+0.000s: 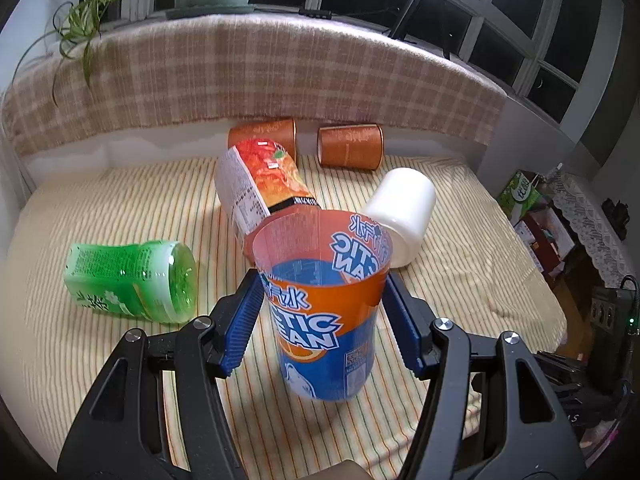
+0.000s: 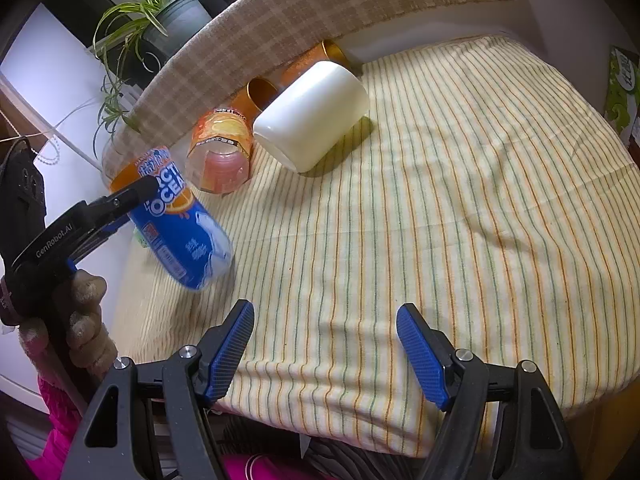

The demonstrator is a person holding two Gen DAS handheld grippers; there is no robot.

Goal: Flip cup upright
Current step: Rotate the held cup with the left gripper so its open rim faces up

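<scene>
Two tools are in view, and we take them from left to right. The left tool (image 1: 322, 324) is closed on the blue and orange cup (image 1: 326, 308); its two blue pads press the cup wall on the left and the right side, a little below the rim. In the left wrist view the open mouth of the cup points up and away from the tool, and the base sits low, near the striped cloth (image 1: 100, 200) of the worktop; we cannot tell whether the base touches it. In the right wrist view the same cup (image 2: 180, 224) looks tilted and blurred, its base toward the right tool. So we judge that the long axis is close to upright but not settled, and the coming move depends on bringing this axis fully vertical over the cloth before the pads let go.

The right tool (image 2: 325, 344) is open and holds nothing. The cup lies to its left and ahead, well apart, so the left tool is clearly the nearer one.

Beyond the held cup lie other cups on their sides: a green cup (image 1: 132, 280), a red-orange cup (image 1: 264, 184) and a white cup (image 1: 400, 212).
</scene>
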